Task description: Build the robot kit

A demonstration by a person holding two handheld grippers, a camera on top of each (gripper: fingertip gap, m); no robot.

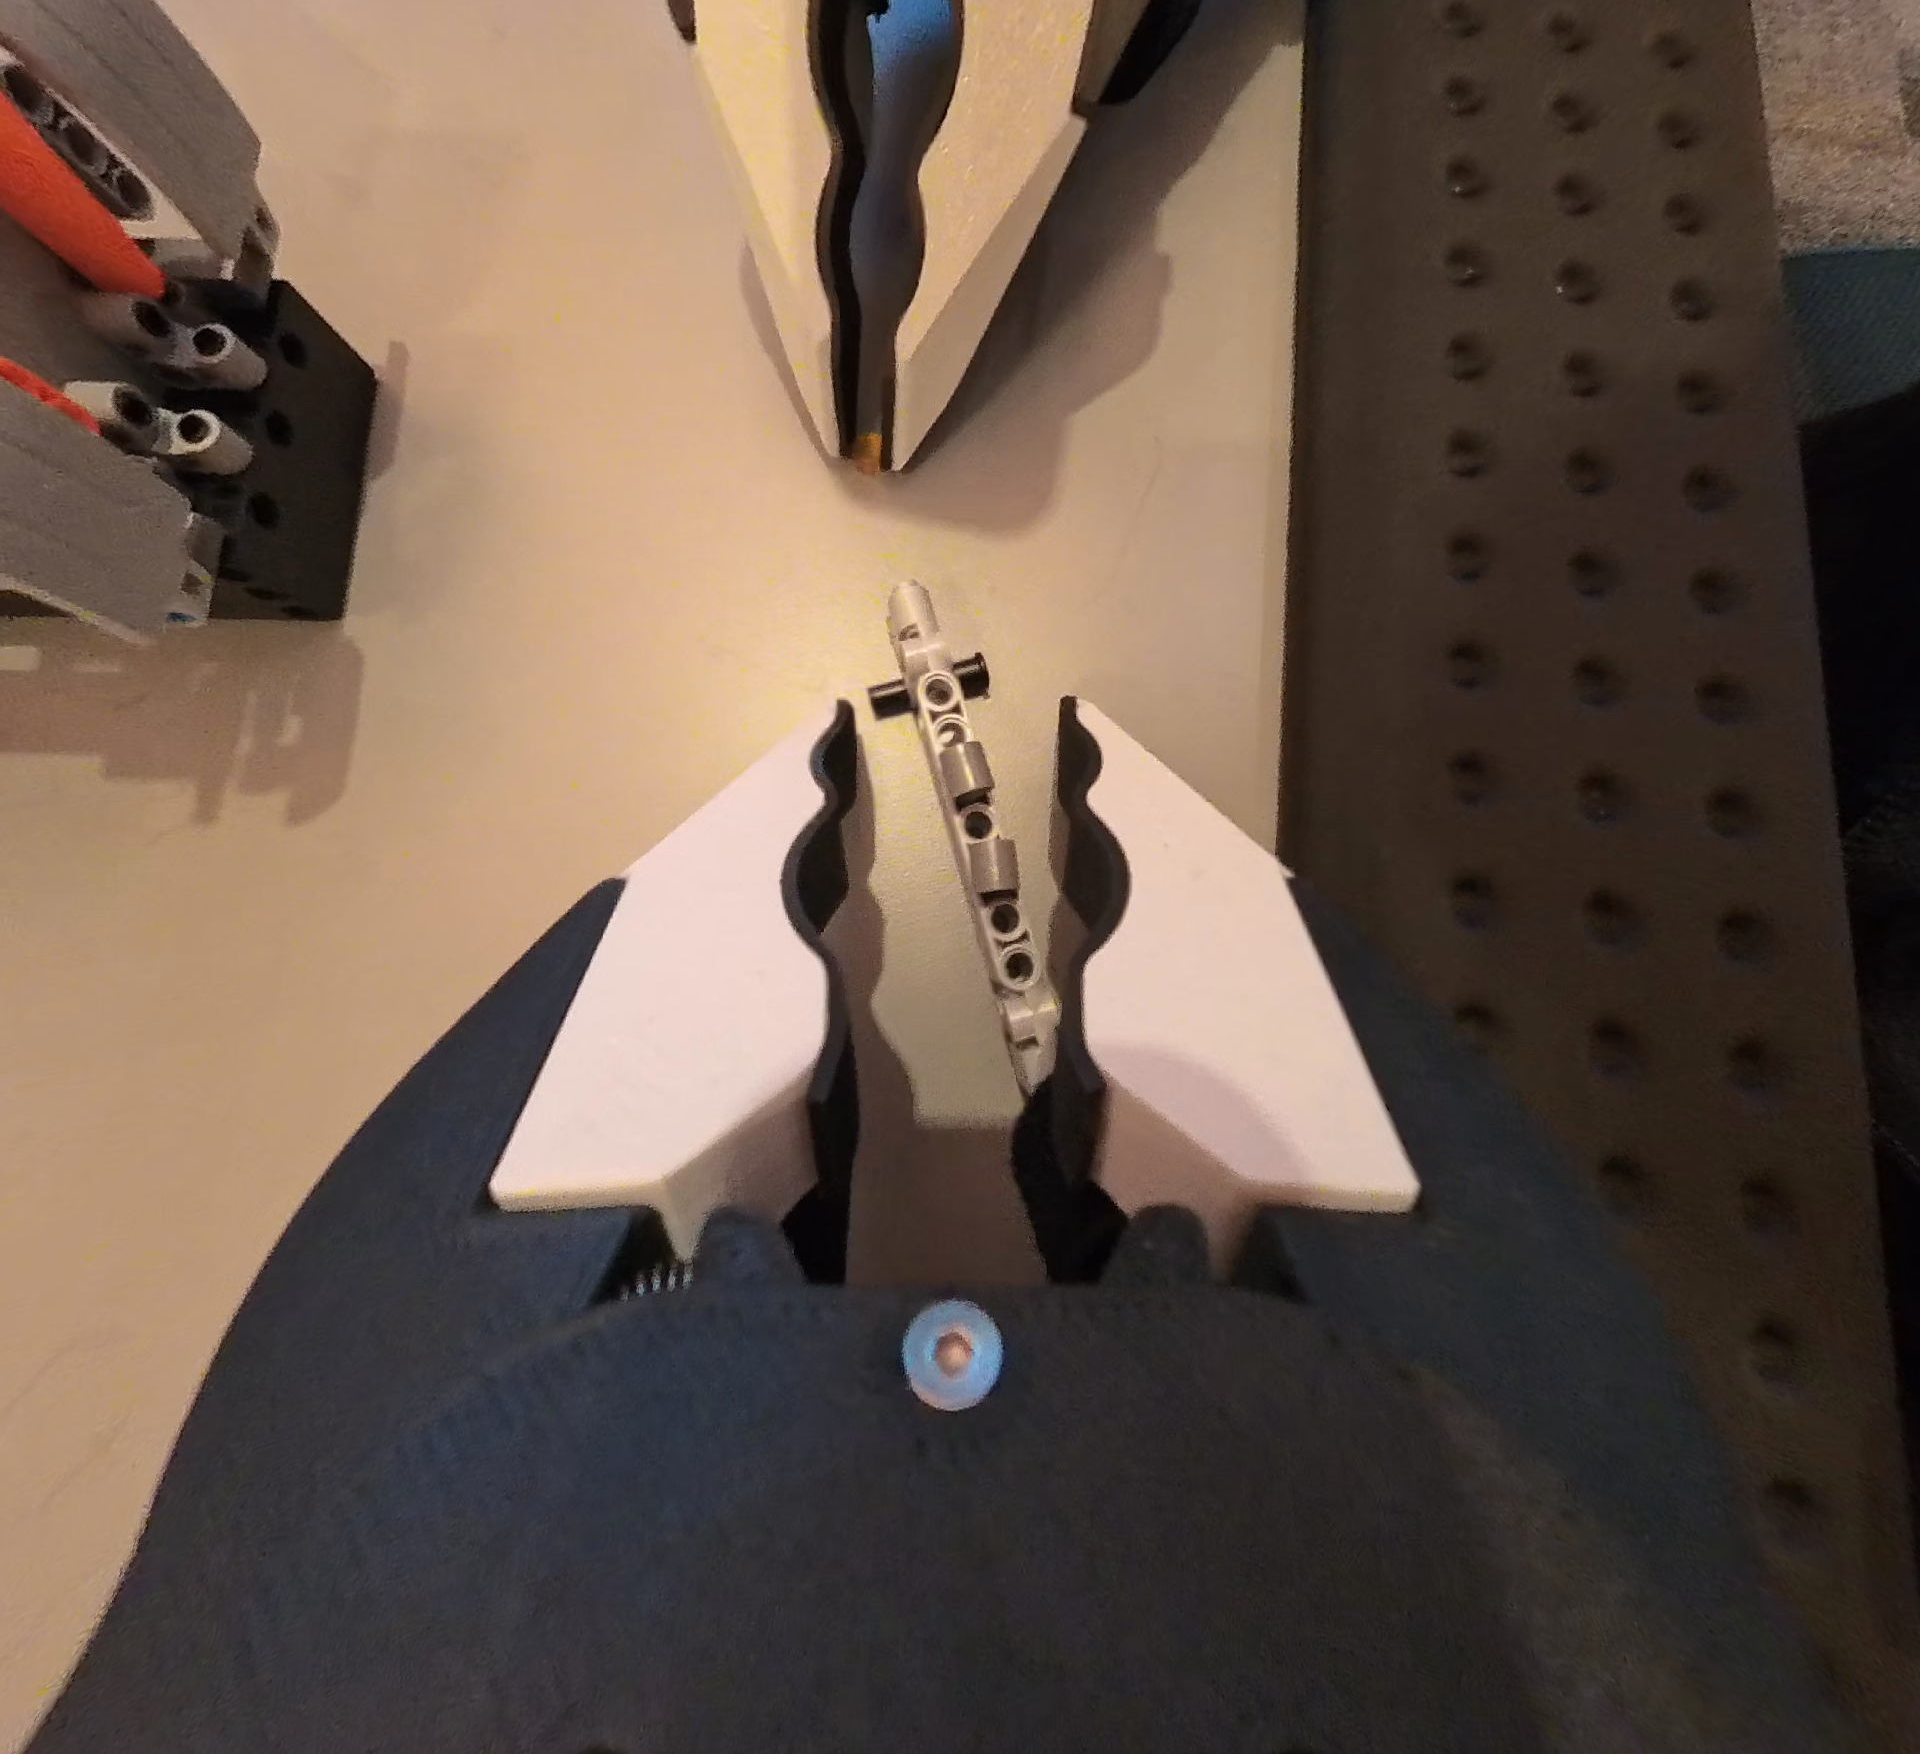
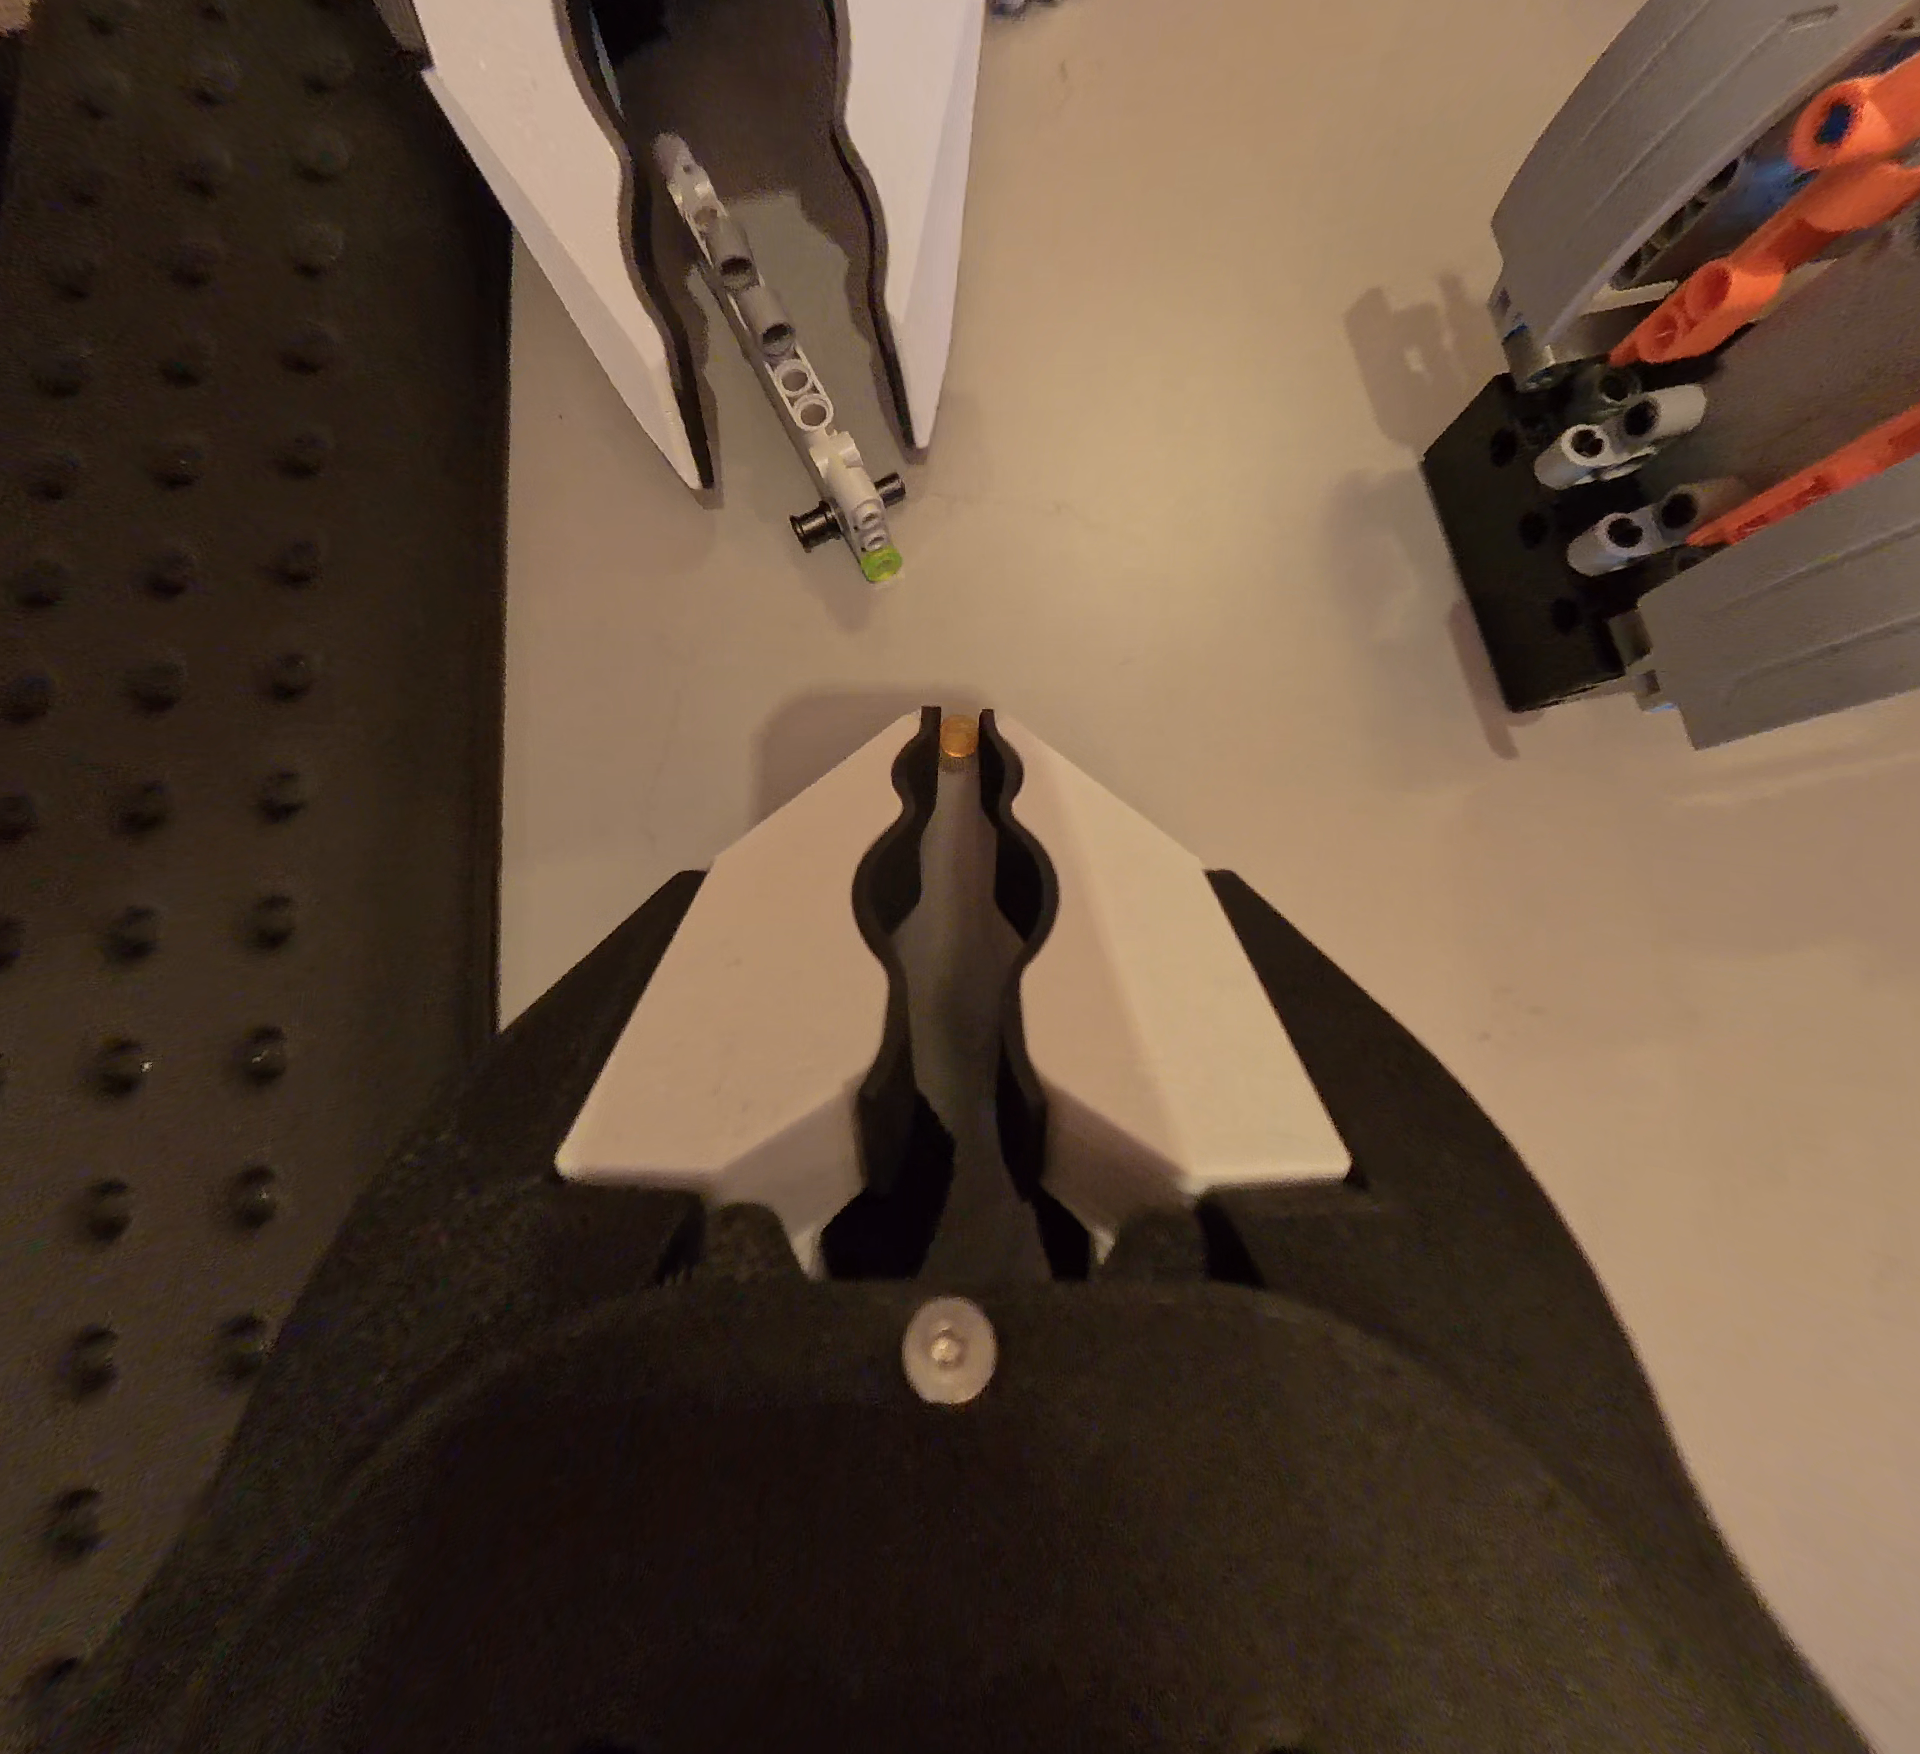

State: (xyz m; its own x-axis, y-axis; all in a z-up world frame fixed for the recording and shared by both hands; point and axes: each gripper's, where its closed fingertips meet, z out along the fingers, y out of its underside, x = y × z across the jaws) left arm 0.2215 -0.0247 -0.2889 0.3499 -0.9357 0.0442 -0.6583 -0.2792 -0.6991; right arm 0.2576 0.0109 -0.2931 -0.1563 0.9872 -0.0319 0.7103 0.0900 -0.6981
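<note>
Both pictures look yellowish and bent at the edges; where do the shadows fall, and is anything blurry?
Left wrist view: warm light; the brick model casts a shadow toward the camera on the table; the studded mat bows outward. Right wrist view: same tint; the right gripper is sharp at its tips, its dark body below soft.

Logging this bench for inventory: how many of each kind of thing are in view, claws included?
Claws: 2, left claw, right claw
Grey holed beam: 1
Amber round piece: 1
Grey-and-orange brick model: 1
Black studded mat: 1
Total: 6

No legible writing anywhere
</note>
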